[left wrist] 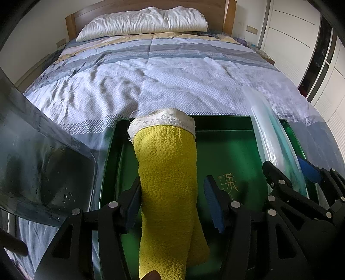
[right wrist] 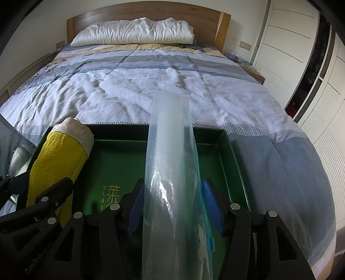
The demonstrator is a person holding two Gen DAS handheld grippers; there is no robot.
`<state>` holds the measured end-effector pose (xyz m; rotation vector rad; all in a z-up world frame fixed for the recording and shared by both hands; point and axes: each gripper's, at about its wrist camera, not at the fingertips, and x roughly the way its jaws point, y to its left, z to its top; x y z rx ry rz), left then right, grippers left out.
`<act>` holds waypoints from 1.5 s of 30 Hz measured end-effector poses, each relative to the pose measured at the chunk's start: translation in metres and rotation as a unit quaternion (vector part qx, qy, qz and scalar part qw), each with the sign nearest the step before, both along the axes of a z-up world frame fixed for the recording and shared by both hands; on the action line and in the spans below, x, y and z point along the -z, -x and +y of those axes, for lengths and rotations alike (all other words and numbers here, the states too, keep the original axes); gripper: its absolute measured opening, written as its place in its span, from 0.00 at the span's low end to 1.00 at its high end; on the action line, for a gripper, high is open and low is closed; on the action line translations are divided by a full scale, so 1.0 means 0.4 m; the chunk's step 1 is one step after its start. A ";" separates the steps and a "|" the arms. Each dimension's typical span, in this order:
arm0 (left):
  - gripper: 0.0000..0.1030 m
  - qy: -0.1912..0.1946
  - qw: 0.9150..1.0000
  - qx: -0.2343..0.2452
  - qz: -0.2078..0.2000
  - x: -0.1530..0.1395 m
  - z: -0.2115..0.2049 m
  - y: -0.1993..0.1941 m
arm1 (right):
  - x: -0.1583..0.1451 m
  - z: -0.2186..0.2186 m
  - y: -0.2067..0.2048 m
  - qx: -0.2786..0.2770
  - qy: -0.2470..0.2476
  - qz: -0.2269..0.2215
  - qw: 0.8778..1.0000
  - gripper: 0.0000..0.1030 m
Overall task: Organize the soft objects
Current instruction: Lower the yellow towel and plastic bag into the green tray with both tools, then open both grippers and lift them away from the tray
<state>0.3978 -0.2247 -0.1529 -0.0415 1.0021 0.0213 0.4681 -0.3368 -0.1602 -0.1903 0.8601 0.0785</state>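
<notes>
Between the fingers of your left gripper [left wrist: 172,206]: one rolled yellow towel [left wrist: 168,172] with a white lace hem at its far end. Its left side lies against the left pad [left wrist: 133,204]; the right pad [left wrist: 212,200] stands clear of it, so the jaws are parted and not clamped.

Between the fingers of your right gripper [right wrist: 171,204]: one clear plastic zip bag [right wrist: 172,161], long and narrow as seen from here, with a teal seal strip along its right edge. The left pad [right wrist: 135,206] sits at the bag's edge; whether it touches cannot be told. The right pad [right wrist: 210,202] shows a small gap, so these jaws are parted too.

Beneath both grippers: one green tray [right wrist: 232,155], shallow-walled, with gold lettering on its floor, resting on the bed [right wrist: 151,86]. The towel and the bag both extend over its interior, towel to the left, bag to the right, well apart.

Ahead of both grippers: a patterned blue-grey bedspread, one white pillow [right wrist: 133,32] against a wooden headboard [right wrist: 148,13].

Left of your left gripper: a dark translucent sheet [left wrist: 43,168], its nature unclear.

Right of your right gripper: white wardrobe doors [right wrist: 286,43].
</notes>
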 end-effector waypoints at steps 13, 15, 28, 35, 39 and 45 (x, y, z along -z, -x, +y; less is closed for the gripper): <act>0.49 0.000 1.000 -0.002 -0.003 -0.002 0.005 0.000 | -0.002 -0.003 0.001 0.001 -0.001 -0.003 1.000 0.62; 0.51 -0.001 1.000 -0.002 -0.003 -0.003 0.005 0.000 | -0.003 -0.007 0.001 0.003 -0.005 -0.002 1.000 0.65; 0.56 -0.006 1.000 -0.009 -0.017 -0.022 0.012 0.006 | -0.022 -0.010 0.013 0.014 -0.004 -0.013 1.000 0.71; 0.64 -0.006 1.000 -0.014 -0.023 -0.032 0.017 0.014 | -0.040 -0.018 0.024 0.018 -0.008 -0.020 1.000 0.73; 0.64 -0.005 1.000 -0.013 -0.028 -0.044 0.017 0.021 | -0.053 -0.021 0.035 0.020 -0.007 -0.025 0.999 0.73; 0.64 0.001 0.999 -0.007 -0.038 -0.069 0.011 0.039 | -0.092 -0.029 0.063 0.025 -0.010 -0.038 0.999 0.74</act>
